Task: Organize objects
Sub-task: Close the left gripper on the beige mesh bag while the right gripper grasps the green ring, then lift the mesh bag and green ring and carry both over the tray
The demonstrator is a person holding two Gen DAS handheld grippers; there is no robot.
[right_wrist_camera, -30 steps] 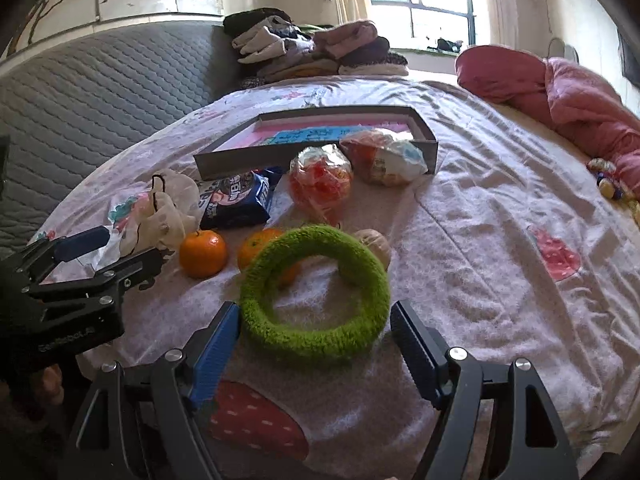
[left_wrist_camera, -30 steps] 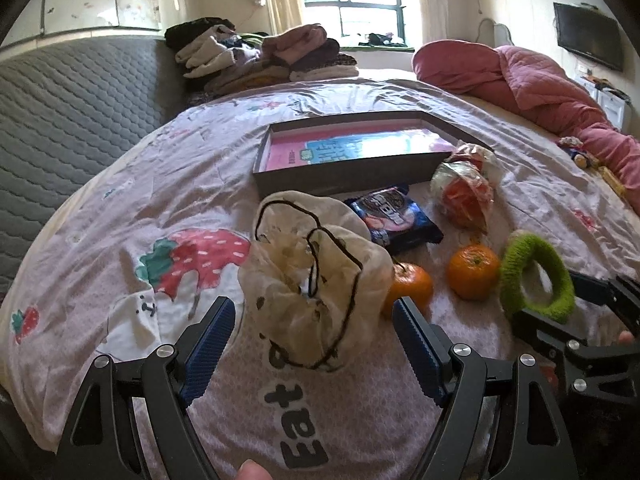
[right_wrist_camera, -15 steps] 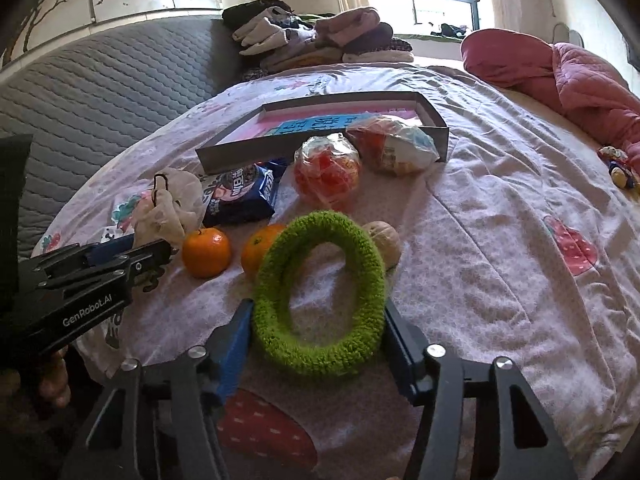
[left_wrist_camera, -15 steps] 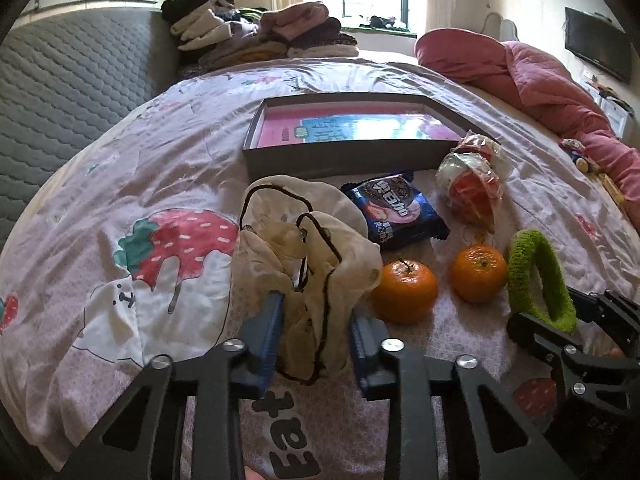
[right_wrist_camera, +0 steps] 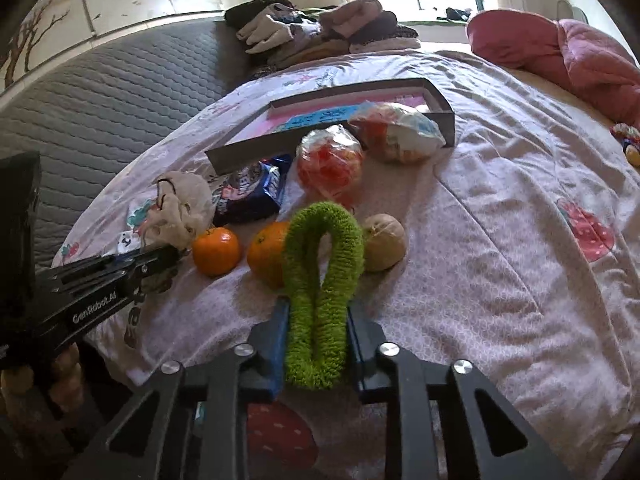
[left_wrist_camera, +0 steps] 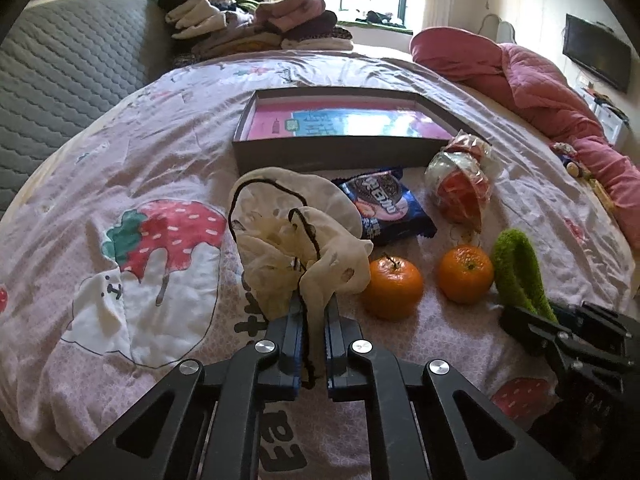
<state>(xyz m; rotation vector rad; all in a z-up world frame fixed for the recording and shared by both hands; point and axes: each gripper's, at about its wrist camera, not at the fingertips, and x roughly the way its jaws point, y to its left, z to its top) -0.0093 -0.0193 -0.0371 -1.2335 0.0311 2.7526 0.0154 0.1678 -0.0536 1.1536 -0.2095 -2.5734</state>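
My left gripper (left_wrist_camera: 312, 312) is shut on a cream cloth pouch (left_wrist_camera: 296, 236) with a black drawstring, lying on the bed; the pouch also shows in the right wrist view (right_wrist_camera: 180, 208). My right gripper (right_wrist_camera: 318, 316) is shut on a green fuzzy ring (right_wrist_camera: 320, 280), squeezed into a narrow loop; the ring also shows in the left wrist view (left_wrist_camera: 516, 272). An open grey box (left_wrist_camera: 344, 156) with a pink lining lies beyond. Two oranges (left_wrist_camera: 394, 288) (left_wrist_camera: 464, 274), a blue cookie packet (left_wrist_camera: 384, 208) and a clear bag of red sweets (left_wrist_camera: 460, 188) lie between.
A walnut-like ball (right_wrist_camera: 384, 242) lies right of the ring, and a second snack bag (right_wrist_camera: 400, 132) leans on the box. Folded clothes (left_wrist_camera: 256, 24) are piled at the bed's far end. A pink quilt (left_wrist_camera: 520, 76) lies far right. A grey padded headboard (left_wrist_camera: 60, 80) is on the left.
Both grippers closed from wide open: the left one onto the cloth pouch, the right one onto the green ring, squeezing it narrow.
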